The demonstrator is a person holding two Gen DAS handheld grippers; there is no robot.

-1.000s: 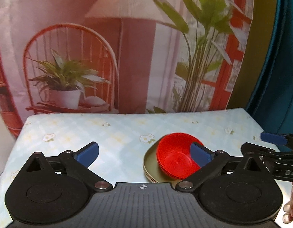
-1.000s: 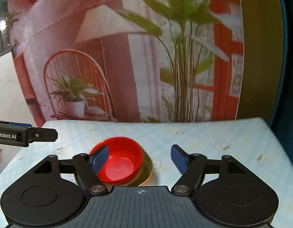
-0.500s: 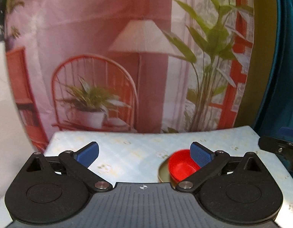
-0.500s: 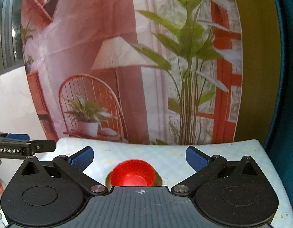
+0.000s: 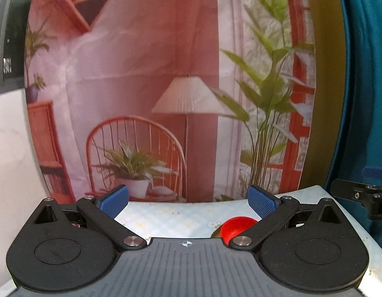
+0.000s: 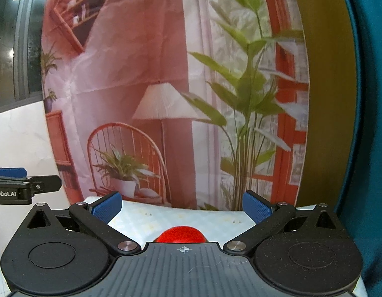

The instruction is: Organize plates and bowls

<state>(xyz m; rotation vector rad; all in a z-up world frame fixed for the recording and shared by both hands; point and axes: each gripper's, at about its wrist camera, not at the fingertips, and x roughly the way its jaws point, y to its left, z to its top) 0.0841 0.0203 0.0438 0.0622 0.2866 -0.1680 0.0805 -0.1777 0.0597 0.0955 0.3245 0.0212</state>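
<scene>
A printed backdrop (image 5: pixel 166 86) fills most of both views, showing a pink room with a lampshade, a wicker chair holding a potted plant, and tall green leaves toward two o'clock; a teal curtain (image 5: pixel 364 99) hangs along the three o'clock edge. Below it lies the table (image 5: pixel 178 220), covered in a pale checked cloth with small flower prints, visible only as a band between the backdrop and each gripper body. The left gripper (image 5: pixel 188 201) sits at the six o'clock edge of its own camera view, its blue-padded fingers (image 5: pixel 261 201) spread wide apart with nothing between them, so it is released. The right gripper (image 6: pixel 182 204) is likewise spread wide and empty, its blue pads (image 6: pixel 108 206) standing at ten and two o'clock above its black body. Each tool shows at the edge of the other's camera: the right one pokes in at three o'clock in the left wrist view, the left one at nine o'clock in the right wrist view. The red bowl (image 5: pixel 236 226) rests on the table, sitting in an olive plate (image 5: pixel 215 234) of which only a sliver of rim shows. In the left wrist view the bowl lies at about five o'clock, partly behind the right-hand finger arm; in the right wrist view the bowl (image 6: pixel 182 234) sits dead centre at six o'clock, just past the gripper body, apart from both pads.
</scene>
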